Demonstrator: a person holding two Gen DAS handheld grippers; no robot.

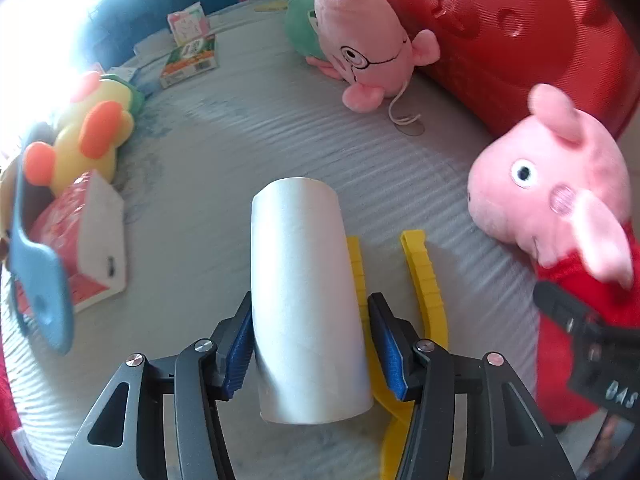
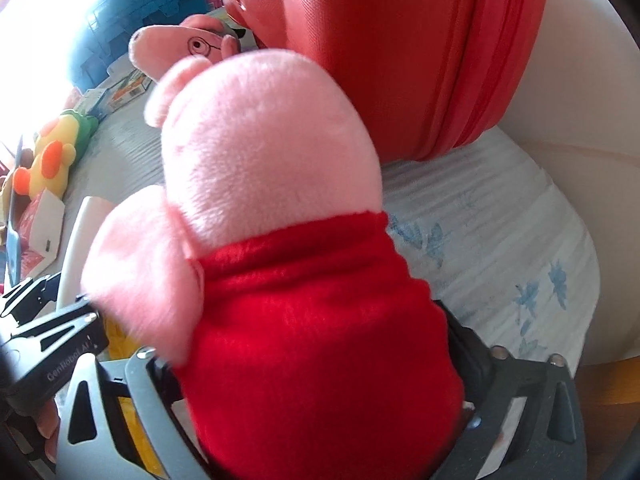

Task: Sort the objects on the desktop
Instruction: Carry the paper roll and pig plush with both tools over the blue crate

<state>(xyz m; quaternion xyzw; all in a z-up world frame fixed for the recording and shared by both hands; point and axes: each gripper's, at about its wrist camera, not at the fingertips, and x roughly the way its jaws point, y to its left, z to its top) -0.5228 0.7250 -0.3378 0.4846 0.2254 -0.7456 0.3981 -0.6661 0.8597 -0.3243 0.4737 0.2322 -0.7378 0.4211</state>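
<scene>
Left hand-held gripper point(image 1: 310, 344): blue pads clenched on a white roll point(image 1: 304, 300), held above the surface point(image 1: 248, 128).
Right hand-held gripper point(image 2: 320, 412): grasping the red-dress pig point(image 2: 288, 280) by its body.
Doing it well: probably keep both grips firm and carry each to its own spot.
Nearby: yellow clip point(image 1: 426, 280) under the roll, glasses pig point(image 1: 364, 44), duck point(image 1: 88, 140), red box point(image 1: 86, 240).
In the way: big red case point(image 1: 520, 24) close beside the pig.

Left wrist cam looks forward low over the grey striped tabletop point(image 1: 248, 128); right wrist cam sits right against the red-dressed pink pig plush point(image 2: 280, 208), which both views share.
</scene>
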